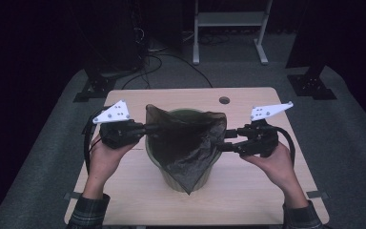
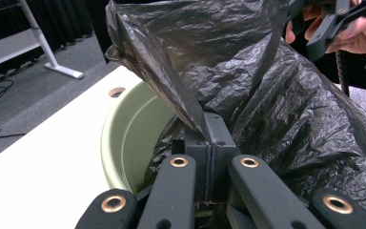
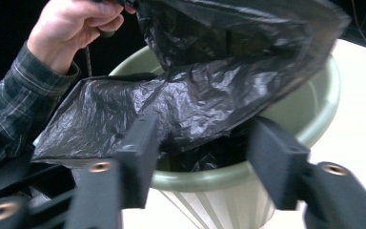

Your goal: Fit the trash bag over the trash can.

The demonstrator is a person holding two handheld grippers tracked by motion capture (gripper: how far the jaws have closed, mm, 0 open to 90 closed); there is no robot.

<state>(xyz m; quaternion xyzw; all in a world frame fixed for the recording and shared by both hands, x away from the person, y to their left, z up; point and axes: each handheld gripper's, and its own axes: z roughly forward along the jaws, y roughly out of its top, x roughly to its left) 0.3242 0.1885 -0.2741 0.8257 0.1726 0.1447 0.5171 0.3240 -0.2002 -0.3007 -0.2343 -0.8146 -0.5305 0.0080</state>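
A black plastic bag (image 1: 186, 143) is stretched over a pale green bin (image 1: 153, 157) at the middle of the wooden table (image 1: 248, 191). My left gripper (image 1: 152, 128) holds the bag's left edge. In the left gripper view its jaws (image 2: 211, 129) are pressed together on a fold of the bag (image 2: 276, 95), above the bin's rim (image 2: 128, 133). My right gripper (image 1: 226, 140) is at the bag's right edge with its jaws apart. In the right gripper view (image 3: 205, 143) the bag (image 3: 205, 95) hangs between the spread jaws over the bin's rim (image 3: 205, 179), and they do not pinch it.
A small round hole (image 1: 224, 100) sits near the table's far edge. Beyond the table stand a white metal frame (image 1: 228, 28) and dark equipment stands on grey carpet, with cables (image 1: 157, 57) on the floor. Bare tabletop lies on both sides of the bin.
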